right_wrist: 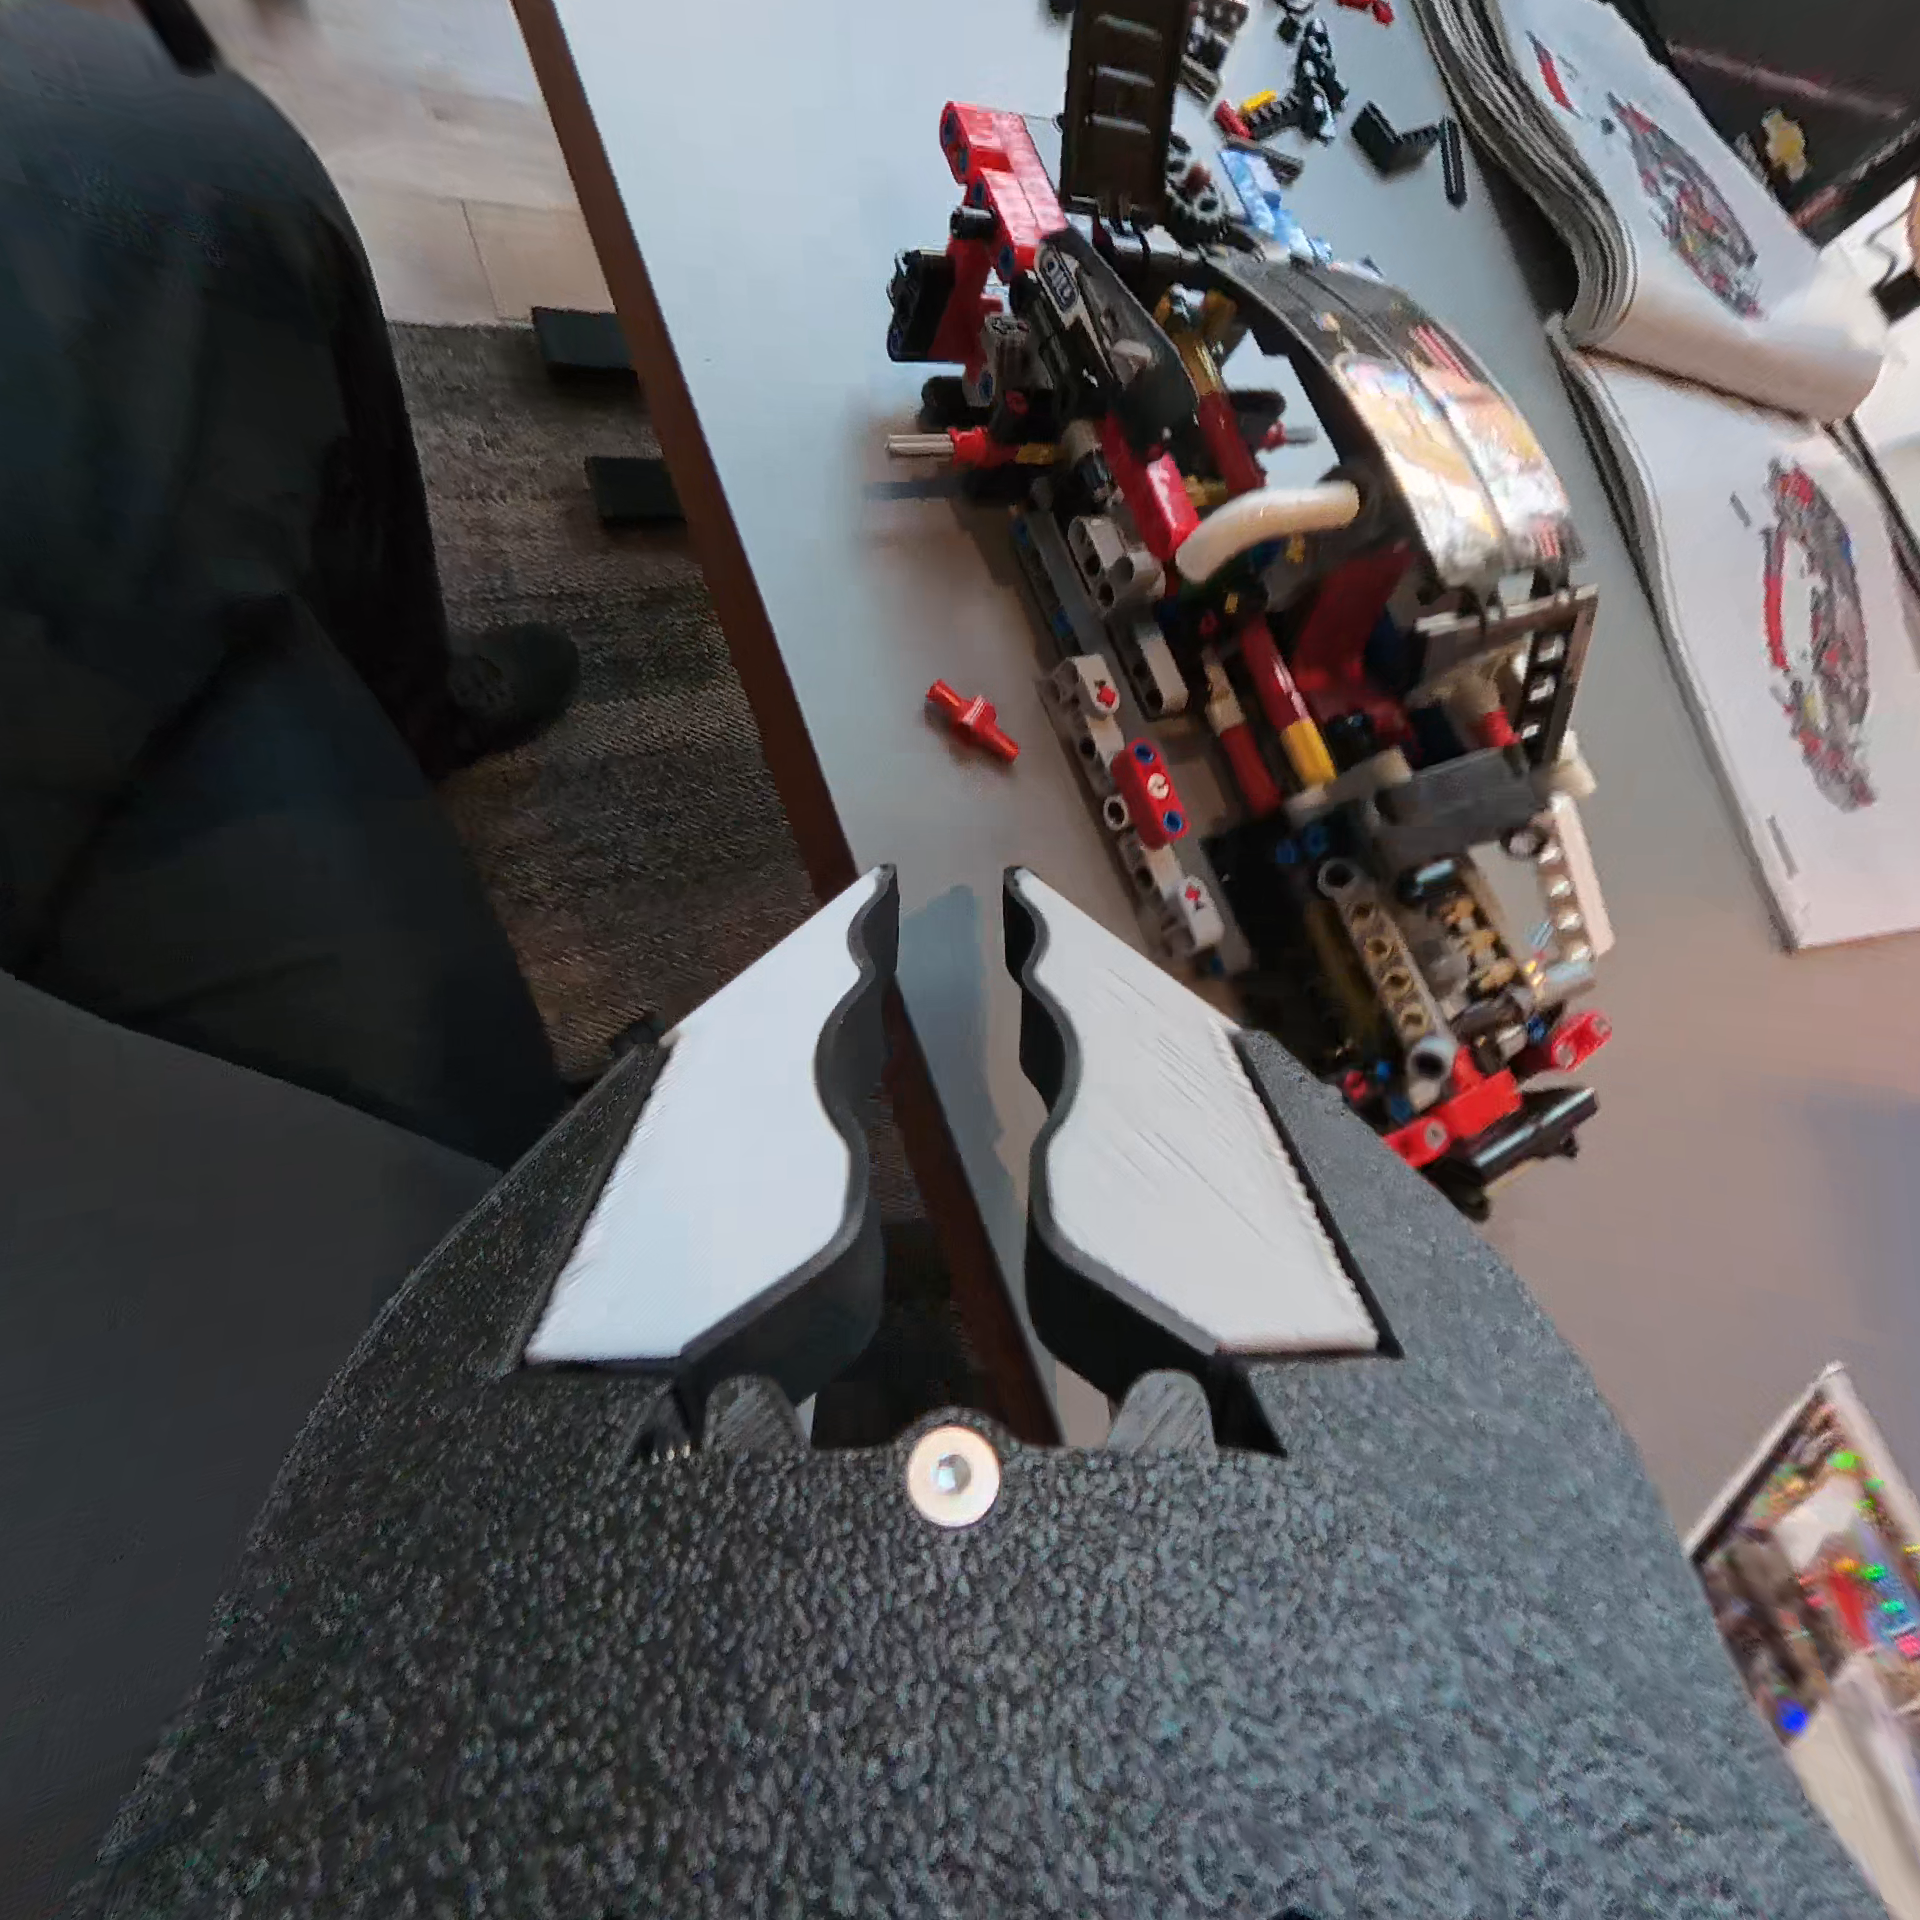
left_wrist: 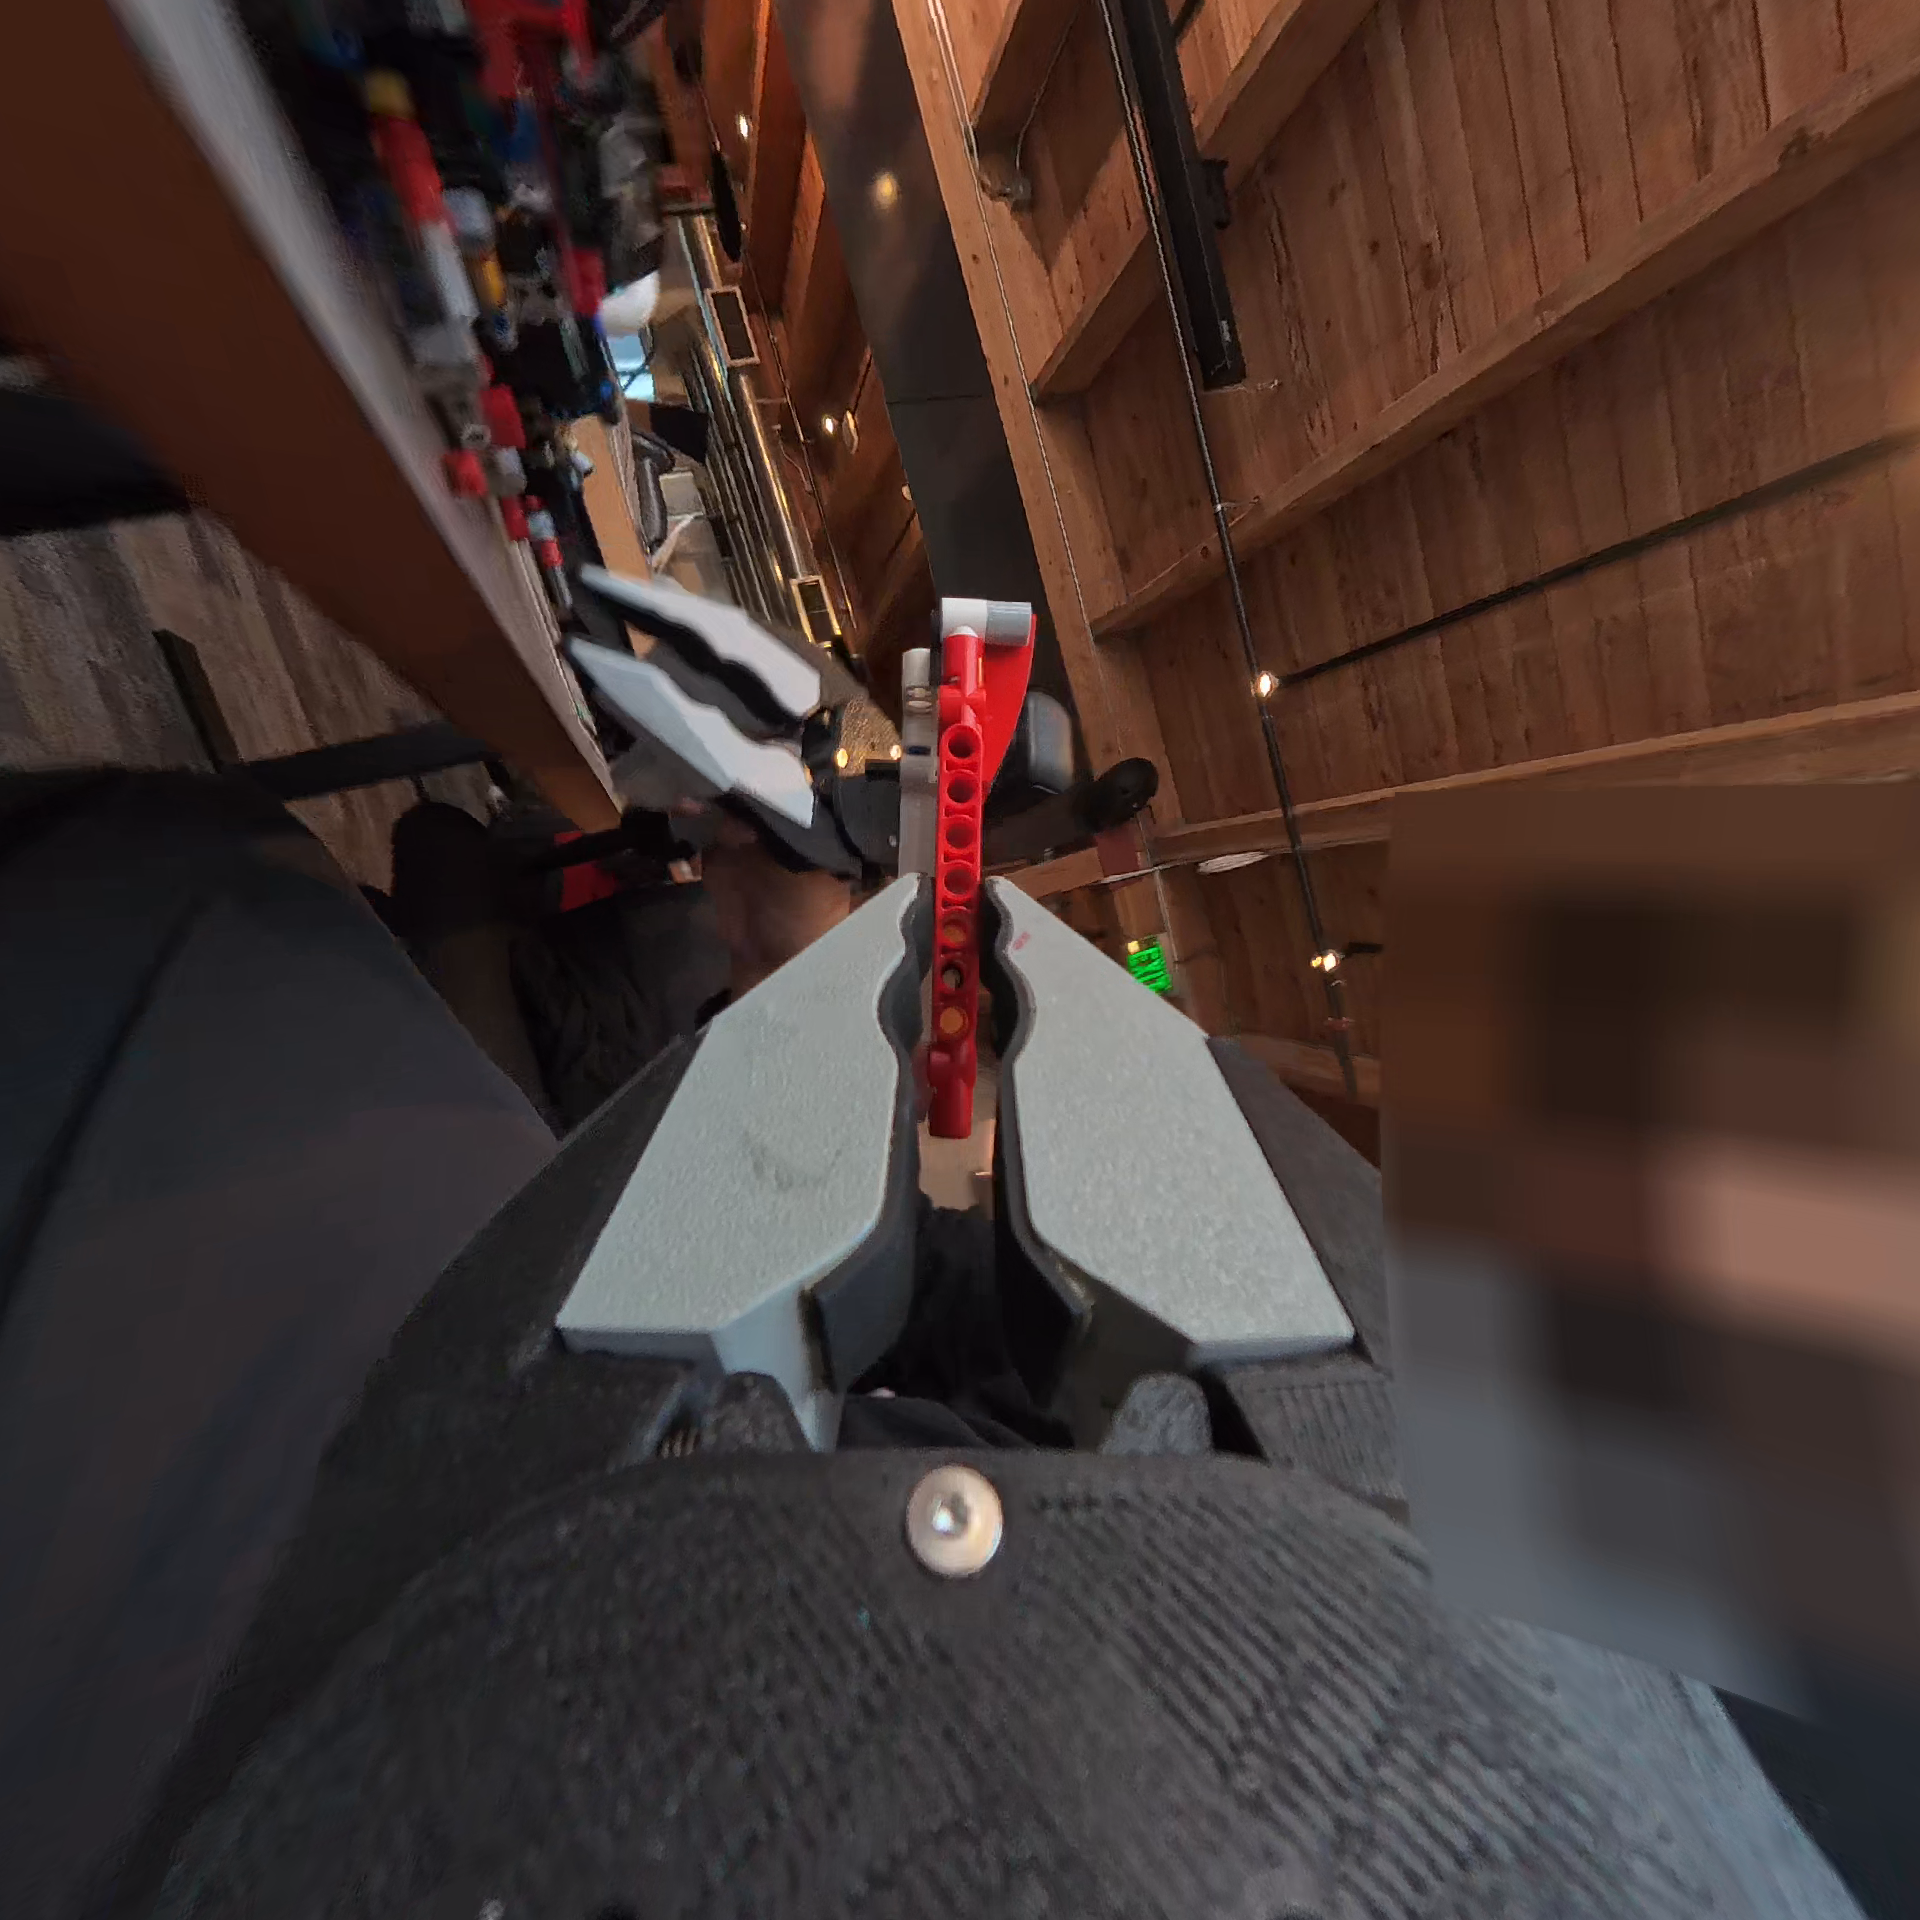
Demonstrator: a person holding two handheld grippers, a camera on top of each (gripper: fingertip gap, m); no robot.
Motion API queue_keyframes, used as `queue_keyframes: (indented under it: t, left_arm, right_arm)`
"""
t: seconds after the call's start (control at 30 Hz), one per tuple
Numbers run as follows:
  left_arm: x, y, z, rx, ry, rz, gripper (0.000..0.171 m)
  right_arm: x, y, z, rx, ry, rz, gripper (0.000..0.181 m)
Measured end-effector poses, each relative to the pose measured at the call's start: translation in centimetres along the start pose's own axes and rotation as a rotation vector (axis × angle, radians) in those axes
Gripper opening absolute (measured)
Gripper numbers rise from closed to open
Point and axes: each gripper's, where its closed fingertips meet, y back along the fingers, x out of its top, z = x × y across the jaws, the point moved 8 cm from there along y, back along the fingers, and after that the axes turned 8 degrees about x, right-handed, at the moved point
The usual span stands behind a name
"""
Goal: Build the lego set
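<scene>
My left gripper [left_wrist: 954,902] is shut on a long red Technic beam [left_wrist: 958,821] with a grey beam and a white and grey connector at its far end, held up in the air off the table. My right gripper [right_wrist: 948,883] is open and empty, above the table's near edge; it also shows in the left wrist view [left_wrist: 707,691], to the left of the red beam. The half-built lego vehicle [right_wrist: 1299,623], red, black and grey with a black curved roof, lies on the grey table [right_wrist: 810,260] ahead and right of my right gripper. A small red pin [right_wrist: 969,720] lies beside it.
An open instruction booklet [right_wrist: 1766,582] lies to the right of the model. Loose black and blue pieces [right_wrist: 1299,94] lie at the far end. A printed box [right_wrist: 1829,1579] sits at the lower right. The table's brown edge [right_wrist: 675,416] borders carpet and a person's dark trousers. Some 15 centimetres of space lies between my two pairs of fingers.
</scene>
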Motion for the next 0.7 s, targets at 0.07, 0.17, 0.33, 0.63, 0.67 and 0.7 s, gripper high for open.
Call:
queue_keyframes:
  t: [0.07,0.17,0.33,0.63,0.67,0.7]
  left_arm:
    - [0.8,0.0,1.2,0.002,-0.089,-0.012,0.005]
    - [3.2,0.7,2.4,0.065,-0.219,0.046,0.005]
    - [6.4,2.0,1.8,0.112,-0.225,0.204,0.004]
    - [-0.2,-2.7,-0.7,0.023,-0.164,0.097,0.005]
    - [-0.8,-3.4,-0.6,0.020,-0.192,0.088,0.005]
    - [-1.3,-3.9,-0.5,0.020,-0.221,0.074,0.005]
  right_arm:
    - [-0.6,0.5,-0.3,0.014,-0.110,0.051,0.018]
    - [-0.6,0.7,-0.5,0.044,-0.293,0.161,0.019]
    - [0.4,-0.7,-1.3,0.100,-0.422,0.223,0.026]
    - [3.6,0.5,-5.8,0.538,-0.596,0.462,0.047]
    - [3.7,0.6,-6.2,0.578,-0.620,0.473,0.046]
    - [3.8,0.7,-6.5,0.612,-0.634,0.492,0.038]
